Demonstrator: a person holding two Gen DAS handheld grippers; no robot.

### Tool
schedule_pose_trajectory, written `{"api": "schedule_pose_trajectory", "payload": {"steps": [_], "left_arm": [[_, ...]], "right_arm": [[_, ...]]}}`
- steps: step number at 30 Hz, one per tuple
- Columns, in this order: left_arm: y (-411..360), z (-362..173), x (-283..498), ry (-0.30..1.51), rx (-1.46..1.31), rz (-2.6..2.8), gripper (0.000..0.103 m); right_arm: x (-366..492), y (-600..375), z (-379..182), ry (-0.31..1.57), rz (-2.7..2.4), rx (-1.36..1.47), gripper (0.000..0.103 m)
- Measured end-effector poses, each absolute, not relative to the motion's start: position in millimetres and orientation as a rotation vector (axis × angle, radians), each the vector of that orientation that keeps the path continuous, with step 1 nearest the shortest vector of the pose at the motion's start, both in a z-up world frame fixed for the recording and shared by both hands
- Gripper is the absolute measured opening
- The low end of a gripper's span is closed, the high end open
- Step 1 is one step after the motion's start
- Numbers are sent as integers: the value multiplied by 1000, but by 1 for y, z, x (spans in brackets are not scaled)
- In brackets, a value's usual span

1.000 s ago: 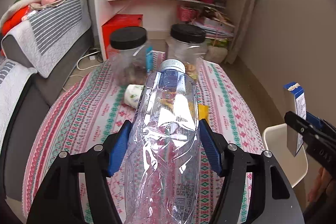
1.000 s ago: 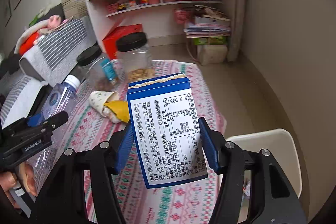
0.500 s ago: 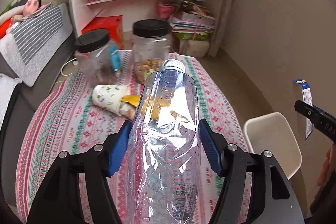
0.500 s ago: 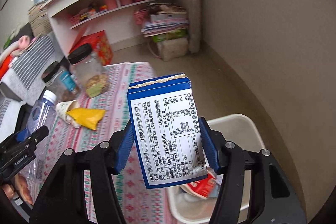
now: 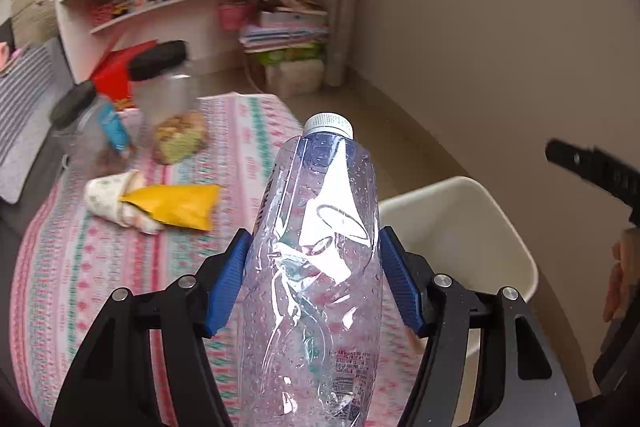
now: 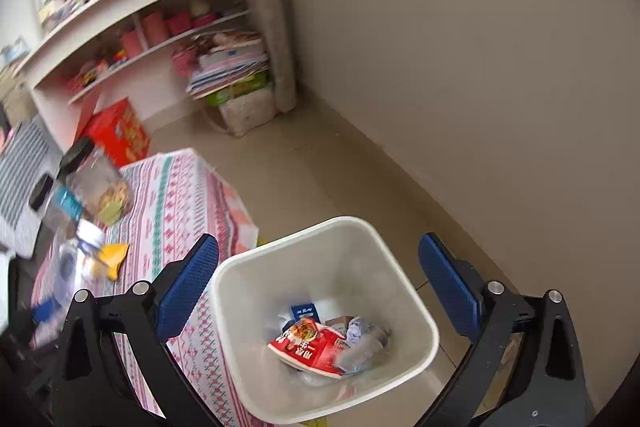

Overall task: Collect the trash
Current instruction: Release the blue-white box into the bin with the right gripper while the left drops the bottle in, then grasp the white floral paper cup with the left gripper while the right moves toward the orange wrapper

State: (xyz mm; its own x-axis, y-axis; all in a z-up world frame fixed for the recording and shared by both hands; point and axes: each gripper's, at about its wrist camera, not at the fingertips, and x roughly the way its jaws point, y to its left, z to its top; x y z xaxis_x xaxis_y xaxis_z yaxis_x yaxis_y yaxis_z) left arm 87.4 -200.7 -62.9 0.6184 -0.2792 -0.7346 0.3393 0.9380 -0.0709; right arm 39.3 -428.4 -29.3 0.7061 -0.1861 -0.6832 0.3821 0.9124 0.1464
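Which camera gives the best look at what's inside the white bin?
The right wrist view: it looks down into the white bin, showing a red wrapper and other trash. The left wrist view shows only its rim and bare wall.

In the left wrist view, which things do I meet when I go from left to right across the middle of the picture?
Paper cup → yellow wrapper → crushed plastic bottle, held in the left claw → white trash bin → one finger of the right claw, its jaws opening.
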Motion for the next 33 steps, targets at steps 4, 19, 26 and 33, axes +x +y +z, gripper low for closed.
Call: {"api": "schedule_pose_trajectory", "payload": {"steps": [4, 19, 26, 33], "left_arm": [[-232, -74, 86, 888, 32, -410, 64], [-253, -86, 83, 987, 26, -466, 75], [-155, -105, 131, 1042, -128, -181, 75], [-17, -117, 182, 1037, -443, 155, 75]], "right_arm": [[31, -445, -24, 689, -345, 358, 96], [32, -447, -22, 672, -349, 395, 96], [59, -397, -26, 727, -251, 287, 96], [89, -349, -33, 781, -149, 218, 96]]}}
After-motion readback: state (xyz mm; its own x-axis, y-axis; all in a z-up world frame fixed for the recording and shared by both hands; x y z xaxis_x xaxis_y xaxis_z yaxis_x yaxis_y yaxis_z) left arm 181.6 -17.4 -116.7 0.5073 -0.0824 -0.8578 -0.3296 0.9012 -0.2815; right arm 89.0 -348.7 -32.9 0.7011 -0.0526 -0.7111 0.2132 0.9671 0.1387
